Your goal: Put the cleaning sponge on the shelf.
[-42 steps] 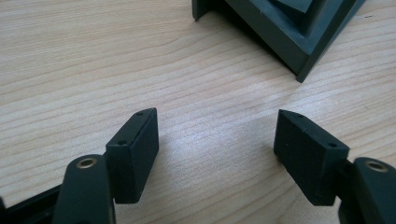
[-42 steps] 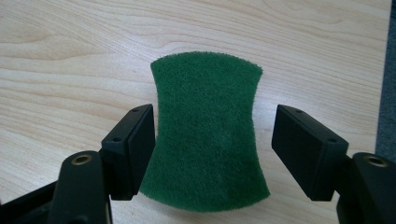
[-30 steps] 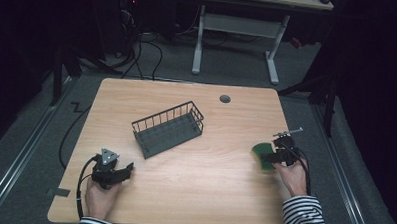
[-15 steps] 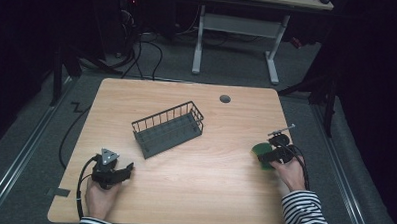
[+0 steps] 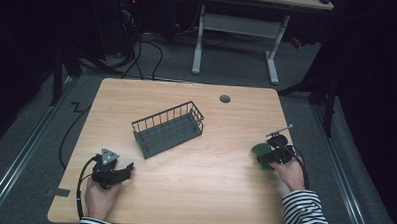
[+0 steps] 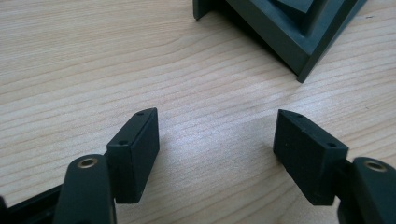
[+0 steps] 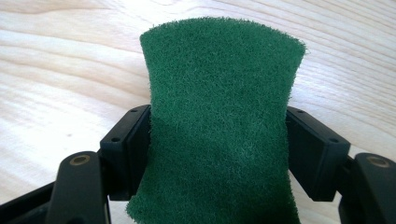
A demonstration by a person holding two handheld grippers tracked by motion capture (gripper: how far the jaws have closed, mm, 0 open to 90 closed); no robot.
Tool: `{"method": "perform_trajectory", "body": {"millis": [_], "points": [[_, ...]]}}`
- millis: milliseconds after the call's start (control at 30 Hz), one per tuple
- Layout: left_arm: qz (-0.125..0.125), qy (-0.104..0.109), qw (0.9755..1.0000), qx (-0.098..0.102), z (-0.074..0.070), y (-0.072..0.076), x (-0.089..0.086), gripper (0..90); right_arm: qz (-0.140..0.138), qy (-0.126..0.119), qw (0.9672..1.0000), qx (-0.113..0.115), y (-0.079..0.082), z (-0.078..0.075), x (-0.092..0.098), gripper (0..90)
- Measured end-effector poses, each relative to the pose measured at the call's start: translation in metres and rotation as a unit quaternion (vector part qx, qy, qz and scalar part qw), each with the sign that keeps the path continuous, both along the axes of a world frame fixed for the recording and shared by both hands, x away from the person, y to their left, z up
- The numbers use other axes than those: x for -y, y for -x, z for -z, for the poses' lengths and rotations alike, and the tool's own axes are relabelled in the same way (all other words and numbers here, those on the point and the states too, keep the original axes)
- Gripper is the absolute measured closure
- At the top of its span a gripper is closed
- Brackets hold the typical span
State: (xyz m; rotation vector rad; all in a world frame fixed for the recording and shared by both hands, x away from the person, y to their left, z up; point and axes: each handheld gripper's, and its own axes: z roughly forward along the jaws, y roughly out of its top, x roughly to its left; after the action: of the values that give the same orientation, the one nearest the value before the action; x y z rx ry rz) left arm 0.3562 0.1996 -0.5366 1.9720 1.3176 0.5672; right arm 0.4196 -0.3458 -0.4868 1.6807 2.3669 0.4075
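A green scouring pad (image 7: 219,121) is squeezed between the jaws of my right gripper (image 7: 218,144), pinched narrower at its middle. In the high view that pad (image 5: 259,151) and the right gripper (image 5: 266,154) are at the table's right side, just above the wood. My left gripper (image 5: 127,170) rests near the front left corner, open, with bare wood between its fingers (image 6: 135,154). A dark wire basket (image 5: 168,128) stands at the table's middle, its corner (image 6: 299,42) showing ahead of the left gripper.
A round cable hole (image 5: 225,99) sits near the table's far edge (image 5: 187,83). Beyond the table stand a white desk frame (image 5: 234,28) and cables on the floor. A cable (image 5: 81,183) trails from the left gripper.
The right gripper with the green pad has shifted slightly toward the table's far left. The left gripper has stayed in place.
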Motion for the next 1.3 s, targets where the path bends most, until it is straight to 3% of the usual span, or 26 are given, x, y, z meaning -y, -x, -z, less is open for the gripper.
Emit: {"method": "perform_trajectory", "body": {"millis": [300, 433, 600, 967, 1100, 1300], "points": [[-0.002, 0.0, 1.0, 0.001, 0.0, 0.0, 0.0, 33.0, -0.012, -0.022, 0.9997, 0.004, 0.003, -0.007, -0.007, 29.9], [-0.001, 0.0, 1.0, 0.001, 0.0, 0.0, 0.0, 33.0, -0.017, -0.032, 0.999, 0.027, 0.006, -0.017, -0.014, 30.1], [0.0, 0.0, 1.0, 0.001, 0.0, 0.0, 0.0, 33.1, -0.046, -0.035, 0.9971, 0.049, 0.008, -0.024, -0.028, 30.3], [0.0, 0.0, 1.0, 0.001, 0.0, 0.0, 0.0, 33.0, -0.047, -0.045, 0.9963, 0.056, 0.004, -0.027, -0.035, 30.4], [-0.001, 0.0, 1.0, 0.002, 0.0, 0.0, 0.001, 33.0, -0.043, -0.05, 0.9955, 0.068, 0.01, -0.034, -0.036, 30.5], [0.0, 0.001, 1.0, 0.002, 0.0, 0.0, 0.001, 32.9, -0.049, -0.047, 0.9954, 0.068, 0.012, -0.038, -0.038, 30.5]]}}
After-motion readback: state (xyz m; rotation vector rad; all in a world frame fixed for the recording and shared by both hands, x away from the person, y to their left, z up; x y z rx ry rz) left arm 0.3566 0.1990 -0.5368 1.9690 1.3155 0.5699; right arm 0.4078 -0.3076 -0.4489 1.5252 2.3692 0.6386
